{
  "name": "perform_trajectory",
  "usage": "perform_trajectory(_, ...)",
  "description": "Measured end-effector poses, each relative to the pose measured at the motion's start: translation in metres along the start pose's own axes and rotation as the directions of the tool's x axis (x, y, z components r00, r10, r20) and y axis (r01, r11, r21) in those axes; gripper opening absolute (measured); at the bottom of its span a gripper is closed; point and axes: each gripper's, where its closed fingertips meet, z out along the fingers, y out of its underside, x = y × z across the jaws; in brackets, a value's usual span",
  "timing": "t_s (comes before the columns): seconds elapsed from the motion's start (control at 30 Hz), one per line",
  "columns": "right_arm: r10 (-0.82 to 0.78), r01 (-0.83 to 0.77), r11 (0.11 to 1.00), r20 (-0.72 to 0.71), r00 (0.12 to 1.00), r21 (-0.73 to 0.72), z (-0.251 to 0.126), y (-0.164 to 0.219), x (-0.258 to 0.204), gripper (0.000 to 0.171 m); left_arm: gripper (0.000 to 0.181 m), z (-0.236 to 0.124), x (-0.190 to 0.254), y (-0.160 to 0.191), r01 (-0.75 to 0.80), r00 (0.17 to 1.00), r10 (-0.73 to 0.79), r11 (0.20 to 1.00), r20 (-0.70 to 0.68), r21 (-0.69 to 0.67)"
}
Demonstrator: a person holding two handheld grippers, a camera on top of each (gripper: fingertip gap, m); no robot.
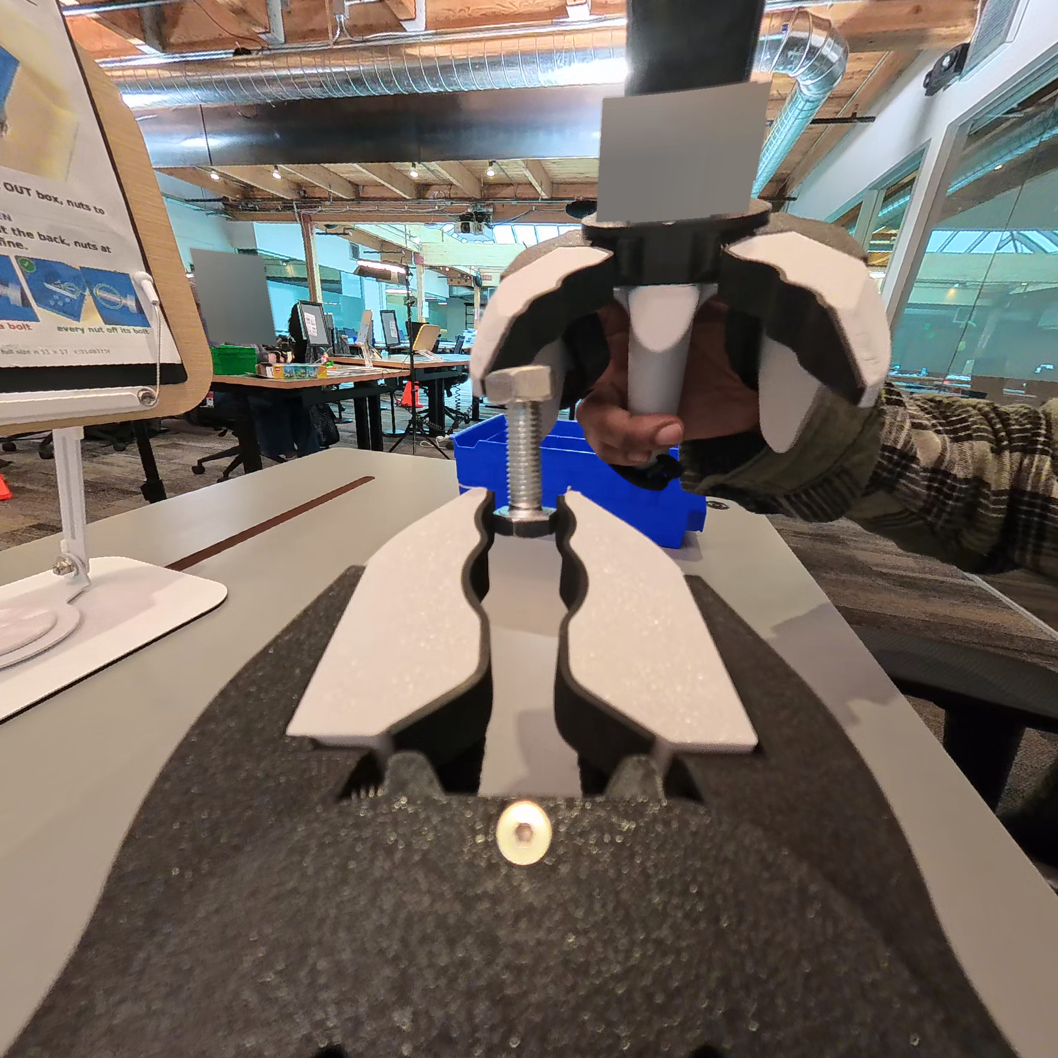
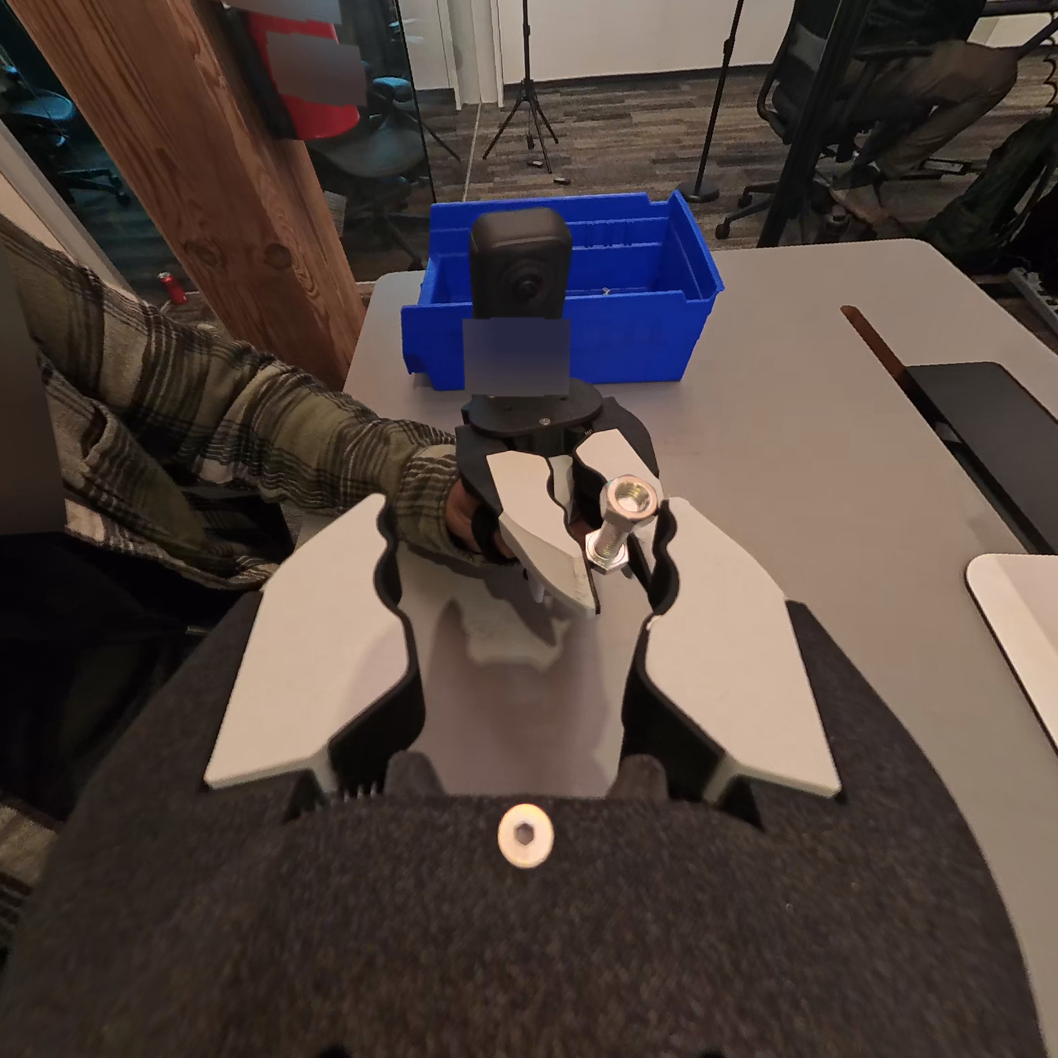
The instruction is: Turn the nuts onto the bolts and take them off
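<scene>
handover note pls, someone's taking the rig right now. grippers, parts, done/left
Left gripper: shut on the nut, bolt standing head-up from it.
Right gripper: open, fingertips either side of the bolt head; contact unclear.
Nut sits at the thread's end.
Blue bin behind on the table; looks nearly empty.
Left: can't tell whether it's going on or coming off; finish this turn.

Blue bin [image 2: 630,338], grey table [image 2: 801,429], perhaps instruction stand [image 1: 86,286]
</scene>
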Motion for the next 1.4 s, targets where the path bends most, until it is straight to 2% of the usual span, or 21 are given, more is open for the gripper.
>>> perform_trajectory(0.5, -0.002, 0.002, 1.000, -0.013, 1.000, -0.001, -0.0062, -0.0014, -0.0002, 0.080, 0.020, 0.0003, 0.0005, -0.0002, -0.003, 1.000, 0.003, 1.000, 0.000, 0.001)
perform_trajectory(1.4, -0.011, 0.010, 0.999, -0.020, 1.000, -0.039, -0.0035, 0.0007, 0.0020, 0.081, 0.020, 0.0015, 0.0029, 0.0002, -0.004, 1.000, 0.004, 1.000, -0.009, 0.000)
